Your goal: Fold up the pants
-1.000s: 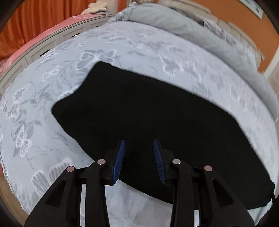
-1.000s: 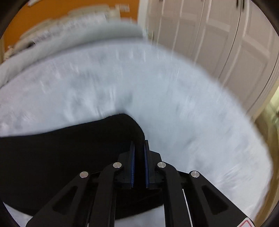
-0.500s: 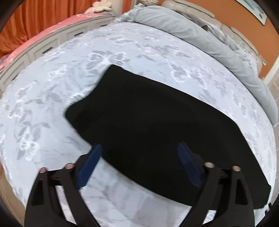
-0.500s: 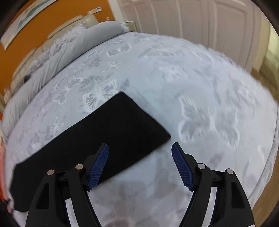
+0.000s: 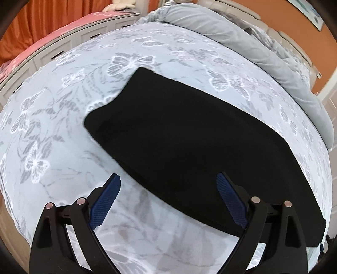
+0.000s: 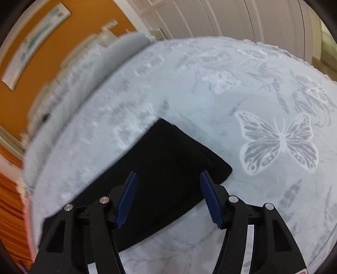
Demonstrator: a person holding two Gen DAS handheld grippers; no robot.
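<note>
The black pants [image 5: 189, 143] lie flat as one long folded strip on the pale butterfly-print bedspread [image 5: 63, 130]. My left gripper [image 5: 168, 200] is open and empty, raised above the strip's near edge toward its wider left end. In the right wrist view the narrow end of the pants [image 6: 168, 168] lies under my right gripper [image 6: 168, 196], which is open and empty above the cloth. Neither gripper touches the cloth.
A rolled grey duvet [image 5: 252, 42] lies along the far side of the bed by the orange wall [image 6: 25, 63]. A pink-topped white unit [image 5: 42, 48] stands beyond the left edge. White wardrobe doors [image 6: 231, 16] stand past the right end.
The right gripper has let go of the pants' end and opened. The left gripper has opened wide. Both have pulled back and up from the cloth, which now lies flat.
</note>
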